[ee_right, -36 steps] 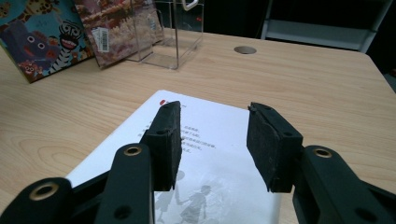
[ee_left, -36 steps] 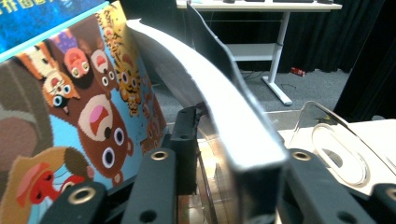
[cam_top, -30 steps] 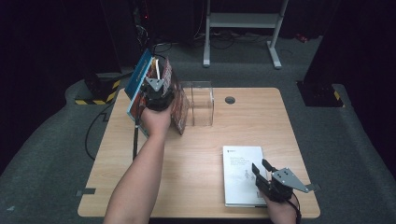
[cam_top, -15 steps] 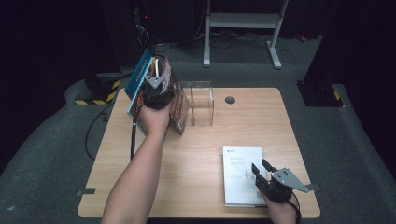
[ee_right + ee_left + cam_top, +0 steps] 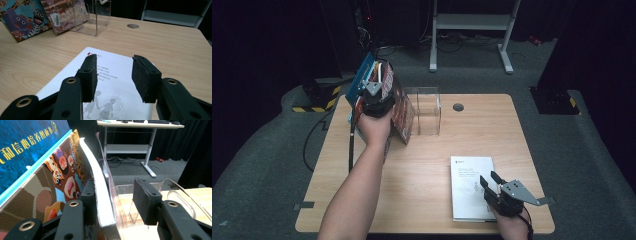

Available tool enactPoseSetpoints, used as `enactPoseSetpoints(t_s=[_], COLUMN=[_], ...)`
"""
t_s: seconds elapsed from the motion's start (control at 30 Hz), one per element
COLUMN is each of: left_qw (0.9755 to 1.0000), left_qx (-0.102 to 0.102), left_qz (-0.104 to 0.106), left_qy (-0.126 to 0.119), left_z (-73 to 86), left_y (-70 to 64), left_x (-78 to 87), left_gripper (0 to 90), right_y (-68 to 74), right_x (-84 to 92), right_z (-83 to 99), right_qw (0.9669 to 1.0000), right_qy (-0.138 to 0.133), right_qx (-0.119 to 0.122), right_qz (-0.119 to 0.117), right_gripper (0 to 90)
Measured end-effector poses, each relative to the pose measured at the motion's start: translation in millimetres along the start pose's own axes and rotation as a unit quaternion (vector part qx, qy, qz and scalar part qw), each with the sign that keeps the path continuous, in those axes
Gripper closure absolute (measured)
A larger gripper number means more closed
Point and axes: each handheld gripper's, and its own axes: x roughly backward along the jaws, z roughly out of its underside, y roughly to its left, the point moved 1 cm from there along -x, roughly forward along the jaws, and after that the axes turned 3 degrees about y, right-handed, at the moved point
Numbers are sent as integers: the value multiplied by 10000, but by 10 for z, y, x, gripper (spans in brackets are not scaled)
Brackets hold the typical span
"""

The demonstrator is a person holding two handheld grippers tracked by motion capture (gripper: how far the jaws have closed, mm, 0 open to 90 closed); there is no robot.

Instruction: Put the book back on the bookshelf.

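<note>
The left arm reaches forward across the table (image 5: pixel 422 190), its left hand-held gripper (image 5: pixel 115 202) raised at the far left corner. Its jaws have just been opening and stand released around a leaning picture book (image 5: pixel 100 192); the left pad touches it, the right stands clear. The book, bright with cartoon animals, tilts against other books beside a clear stand (image 5: pixel 428 112). The right hand-held gripper (image 5: pixel 113 75) hovers released over a white booklet (image 5: pixel 469 185) lying flat near the front right.

Books (image 5: pixel 399 107) standing at far left of surface (image 5: pixel 422 180), leaning just left of clear stand (image 5: pixel 429 112). Round hole (image 5: pixel 458 107) right of stand. Flat booklet (image 5: pixel 469 187) lying near right front edge, well apart from the rest.
</note>
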Motion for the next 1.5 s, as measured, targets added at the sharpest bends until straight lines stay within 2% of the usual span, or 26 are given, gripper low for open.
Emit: enactPoseSetpoints(t_s=[0.23,0.77,1.5], left_qw=[9999,9998,9993], left_qx=[77,88,-24], left_qz=[-35,-53,-177], left_qy=[-62,-154,-317], left_z=[-34,-82,-181], left_y=[25,13,24], left_x=[28,69,149], left_gripper=[549,550,563], right_y=[7,39,61], right_x=[-4,-18,-40], right_z=[0,0,11], right_qw=[10000,10000,10000], right_qy=[8,-2,44], right_qx=[-31,0,4], right_qz=[-11,-64,-88], right_gripper=[553,553,556])
